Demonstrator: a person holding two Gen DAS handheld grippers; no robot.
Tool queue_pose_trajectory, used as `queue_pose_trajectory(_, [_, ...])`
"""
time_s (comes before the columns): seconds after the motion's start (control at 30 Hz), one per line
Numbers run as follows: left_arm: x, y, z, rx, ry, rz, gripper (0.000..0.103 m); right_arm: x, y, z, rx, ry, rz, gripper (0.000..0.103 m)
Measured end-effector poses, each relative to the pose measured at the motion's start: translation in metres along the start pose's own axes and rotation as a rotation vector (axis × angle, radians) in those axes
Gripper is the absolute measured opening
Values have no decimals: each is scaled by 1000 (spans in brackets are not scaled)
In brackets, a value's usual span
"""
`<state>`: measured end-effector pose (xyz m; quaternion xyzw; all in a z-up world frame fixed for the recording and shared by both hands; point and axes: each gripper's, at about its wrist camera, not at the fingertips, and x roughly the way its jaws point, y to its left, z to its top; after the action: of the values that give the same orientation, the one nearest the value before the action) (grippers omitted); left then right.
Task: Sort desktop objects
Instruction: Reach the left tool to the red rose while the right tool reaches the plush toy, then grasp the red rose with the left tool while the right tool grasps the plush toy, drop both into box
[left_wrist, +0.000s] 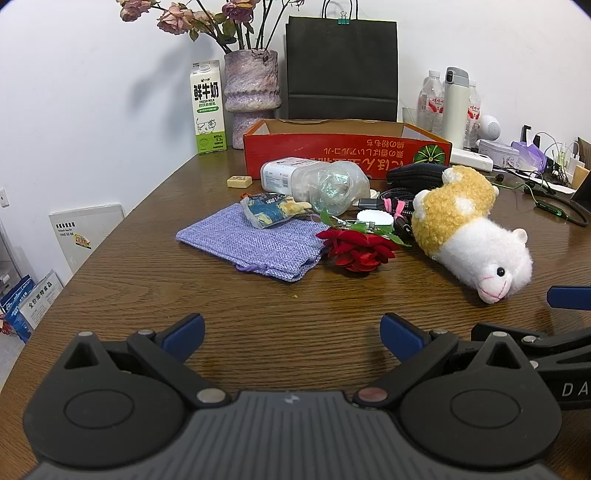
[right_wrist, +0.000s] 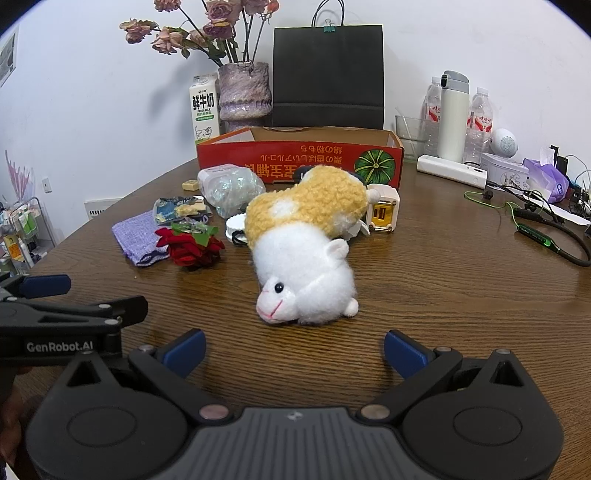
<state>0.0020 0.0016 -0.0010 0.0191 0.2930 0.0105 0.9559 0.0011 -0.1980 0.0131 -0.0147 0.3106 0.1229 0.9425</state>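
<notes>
A white and yellow plush hamster (right_wrist: 306, 254) lies on the wooden table (right_wrist: 443, 295), head toward me; it also shows in the left wrist view (left_wrist: 469, 232). My right gripper (right_wrist: 294, 350) is open and empty just short of its head. My left gripper (left_wrist: 291, 332) is open and empty over bare table, short of a purple cloth pouch (left_wrist: 251, 245) and a red fabric rose (left_wrist: 356, 249). Behind them lie a snack packet (left_wrist: 269, 208), a clear plastic bottle (left_wrist: 317, 182), a white round lid (left_wrist: 375, 217) and a black pouch (left_wrist: 415, 175). An open red cardboard box (left_wrist: 332, 151) stands behind.
A milk carton (left_wrist: 207, 110), a vase of dried flowers (left_wrist: 251, 92) and a black paper bag (left_wrist: 341, 70) stand at the back wall. Bottles and a white flask (right_wrist: 452, 114), cables and a power strip (right_wrist: 450, 170) fill the right. A white charger (right_wrist: 382, 214) stands beside the plush.
</notes>
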Motion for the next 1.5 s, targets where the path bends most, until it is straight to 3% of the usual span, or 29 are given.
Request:
queue_pose_trajectory(0.5, [-1,0,3,7,-9,-10,103,2,-2,-2,3,3,2,103])
queue_pose_trajectory(0.67, [0,-6,26,55,-49,-29,103,2,-1,18,-63,-20,-14,103])
queue_pose_trajectory(0.77, [16,-9,44,61,-27,-60,103,11,-5,34,-106,-17,-26,103])
queue_pose_trajectory(0.87, [28,-11,54,57,-12,-122,91,20,-12,44,-123,-10,-30,103])
queue_pose_trajectory(0.93, [34,-17,57,100,0,-154,89,26,-17,48,-134,8,1,102])
queue_pose_trajectory(1.0, [42,-24,60,147,13,-161,88,33,-16,49,-182,23,28,99])
queue_pose_trajectory(1.1, [56,-29,60,164,50,-181,65,41,-11,51,-222,31,26,92])
queue_pose_trajectory(1.17, [64,-31,58,162,78,-196,43,44,-12,53,-220,38,53,67])
queue_pose_trajectory(1.23, [65,-29,56,147,75,-203,39,47,-16,53,-191,56,121,47])
queue_pose_trajectory(1.5, [30,-11,72,75,-82,-224,36,11,-30,62,-129,-98,175,44])
